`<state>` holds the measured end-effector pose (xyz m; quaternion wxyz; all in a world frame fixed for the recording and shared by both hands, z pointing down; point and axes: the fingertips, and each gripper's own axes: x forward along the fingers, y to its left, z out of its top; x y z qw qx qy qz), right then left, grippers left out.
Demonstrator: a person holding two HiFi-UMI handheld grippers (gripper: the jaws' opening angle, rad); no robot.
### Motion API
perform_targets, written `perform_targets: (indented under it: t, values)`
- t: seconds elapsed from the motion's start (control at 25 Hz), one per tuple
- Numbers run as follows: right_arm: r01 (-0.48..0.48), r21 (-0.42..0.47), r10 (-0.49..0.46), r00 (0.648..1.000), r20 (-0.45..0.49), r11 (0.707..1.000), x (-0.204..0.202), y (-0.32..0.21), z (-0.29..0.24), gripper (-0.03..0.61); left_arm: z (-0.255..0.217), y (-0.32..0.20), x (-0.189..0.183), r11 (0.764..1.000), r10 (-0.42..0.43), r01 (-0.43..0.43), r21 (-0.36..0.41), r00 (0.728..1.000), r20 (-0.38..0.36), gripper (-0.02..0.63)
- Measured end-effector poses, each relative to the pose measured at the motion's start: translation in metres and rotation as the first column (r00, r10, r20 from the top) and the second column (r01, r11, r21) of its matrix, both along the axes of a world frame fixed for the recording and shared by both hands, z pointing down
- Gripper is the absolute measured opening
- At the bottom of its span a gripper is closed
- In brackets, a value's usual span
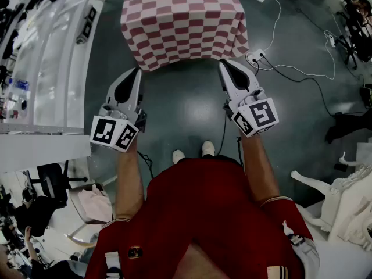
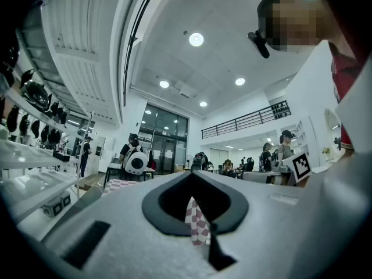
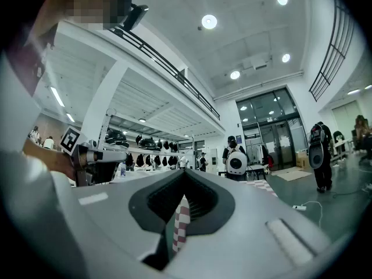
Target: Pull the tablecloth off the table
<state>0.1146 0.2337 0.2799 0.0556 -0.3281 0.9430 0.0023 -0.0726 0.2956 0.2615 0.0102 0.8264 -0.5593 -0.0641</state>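
Observation:
A red-and-white checked tablecloth (image 1: 183, 22) drapes over the table ahead of me in the head view, its near edge hanging toward me. My left gripper (image 1: 138, 70) is shut on the near left corner of the cloth. A pinched strip of checked cloth (image 2: 196, 221) shows between its jaws in the left gripper view. My right gripper (image 1: 222, 63) is shut on the near right corner. In the right gripper view a fold of the tablecloth (image 3: 181, 224) stands clamped in the jaws. Both grippers point roughly level, side by side.
A white shelf unit (image 1: 46, 68) runs along the left. A power strip (image 1: 256, 57) and white and black cables (image 1: 302, 71) lie on the green floor to the right of the table. White furniture (image 1: 343, 196) stands at lower right. Other people stand far back.

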Motion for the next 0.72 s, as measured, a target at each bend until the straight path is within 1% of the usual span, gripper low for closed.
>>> perform_targets:
  t: [0.2,0.32,0.72]
  values:
    - [0.042,-0.007,-0.042,0.999,0.021,0.999,0.002,-0.006,0.001,0.014,0.001,-0.009,0.006,1.000,-0.010,0.010,-0.002,1.000,-0.001,0.006]
    - [0.046,-0.003,-0.046,0.999,0.020,0.999,0.008,-0.012,0.002,0.014,0.000,-0.014,0.012,1.000,-0.020,0.020,-0.003,1.000,0.001,0.006]
    - [0.042,-0.011,-0.042,0.998,0.053,0.999,0.048,-0.042,0.006,0.014,0.004,-0.035,0.041,0.998,-0.062,0.062,-0.016,0.998,0.010,0.006]
